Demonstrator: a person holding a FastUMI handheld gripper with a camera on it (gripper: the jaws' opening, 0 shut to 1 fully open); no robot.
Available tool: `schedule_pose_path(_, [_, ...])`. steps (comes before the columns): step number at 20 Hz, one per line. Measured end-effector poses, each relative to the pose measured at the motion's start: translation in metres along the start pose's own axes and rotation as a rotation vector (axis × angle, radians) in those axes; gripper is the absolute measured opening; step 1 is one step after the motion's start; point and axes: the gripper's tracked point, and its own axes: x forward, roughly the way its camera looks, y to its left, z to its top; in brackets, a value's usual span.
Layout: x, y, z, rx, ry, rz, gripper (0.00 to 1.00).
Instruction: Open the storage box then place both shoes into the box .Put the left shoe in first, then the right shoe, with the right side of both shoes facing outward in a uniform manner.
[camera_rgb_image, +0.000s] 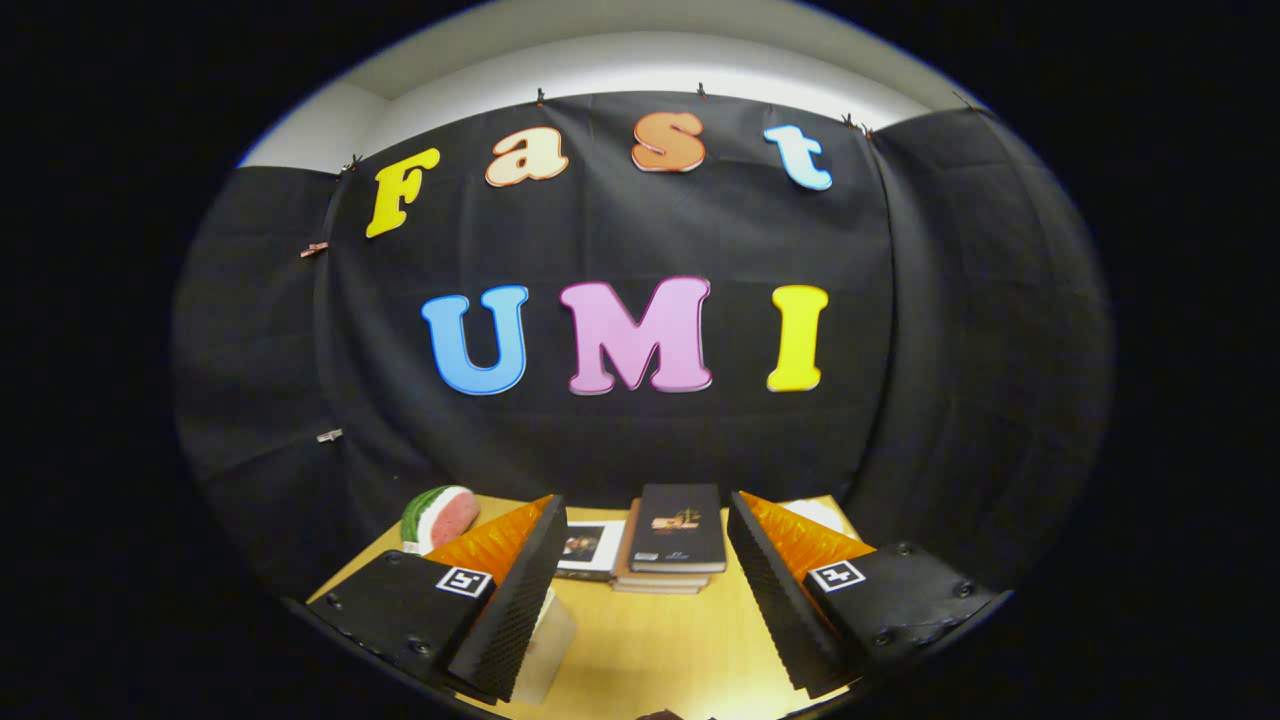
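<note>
My gripper (645, 585) nearest: fingers spread wide, held nothing, touched nothing. Pale translucent corner (545, 645) just beside left finger, possibly clear storage box; couldn't tell. Judged such plastic light, stiff, slippery; grip lid edge. Shoes unlocated. Bare yellow wooden tabletop (650, 640) between fingers. Beyond: stacked dark-covered books (675, 535), small photo card (590, 548), toy watermelon slice (440, 518).

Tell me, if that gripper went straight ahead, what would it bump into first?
Probably the stack of dark-covered books on the wooden table, just beyond the open gripper; depth is unclear.
</note>
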Motion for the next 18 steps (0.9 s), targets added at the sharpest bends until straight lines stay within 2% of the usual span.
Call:
schedule_pose_path(3, [-0.011, -0.043, 0.013, -0.063, -0.102, -0.08, 1.0])
schedule_pose_path(6, [-0.019, -0.061, 0.009, -0.084, -0.147, -0.091, 1.0])
schedule_pose_path(12, [-0.014, -0.074, -0.011, -0.071, -0.128, -0.056, 0.99])
schedule_pose_path(18, [-0.011, -0.064, 0.002, -0.062, -0.163, -0.009, 0.99])
